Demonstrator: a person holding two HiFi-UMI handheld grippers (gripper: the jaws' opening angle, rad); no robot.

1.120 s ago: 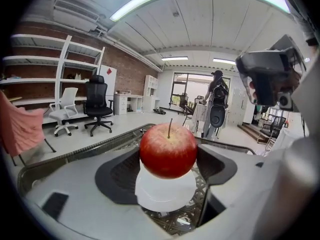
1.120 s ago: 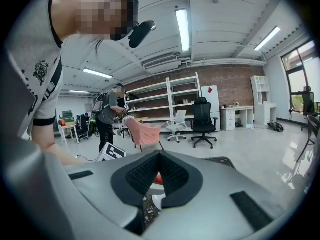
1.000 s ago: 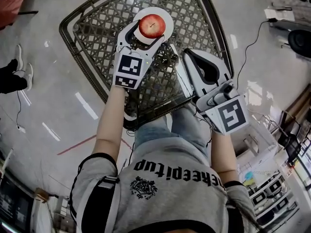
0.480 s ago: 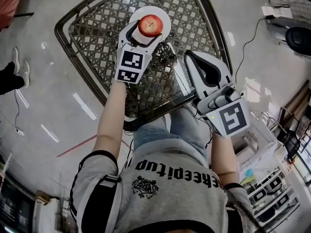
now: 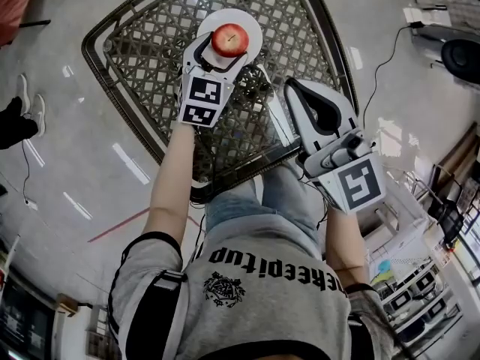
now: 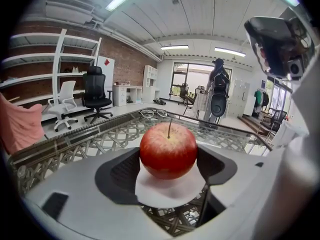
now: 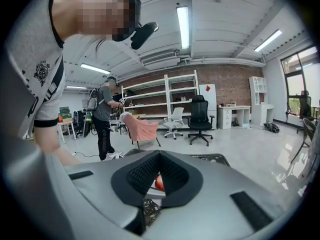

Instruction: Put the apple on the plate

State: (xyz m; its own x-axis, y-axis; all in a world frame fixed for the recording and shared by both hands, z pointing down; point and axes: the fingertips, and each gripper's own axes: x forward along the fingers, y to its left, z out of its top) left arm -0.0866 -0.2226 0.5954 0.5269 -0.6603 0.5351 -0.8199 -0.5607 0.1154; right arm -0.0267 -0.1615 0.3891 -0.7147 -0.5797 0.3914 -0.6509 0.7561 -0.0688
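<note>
A red apple (image 5: 229,39) sits between the jaws of my left gripper (image 5: 227,48), over a white plate (image 5: 252,22) at the far side of the lattice-topped table (image 5: 142,36). In the left gripper view the apple (image 6: 168,150) is upright, stem up, and both dark pads (image 6: 121,171) press its sides, while its underside is on or just above the plate (image 6: 165,193). My right gripper (image 5: 291,88) hangs shut and empty over the table's near right edge. Through its jaws (image 7: 159,176) only a sliver of the apple (image 7: 159,183) shows.
A pair of glasses (image 6: 152,113) lies on the table's far end. A person (image 7: 104,121) stands by a pink chair (image 7: 142,126); office chairs (image 7: 200,115) and shelves line the brick wall. Someone's shoes (image 5: 30,100) are at the left, and cables (image 5: 390,58) run across the floor on the right.
My left gripper has carried the apple a little farther forward, so it is now over the middle of the plate. The right gripper has barely shifted.
</note>
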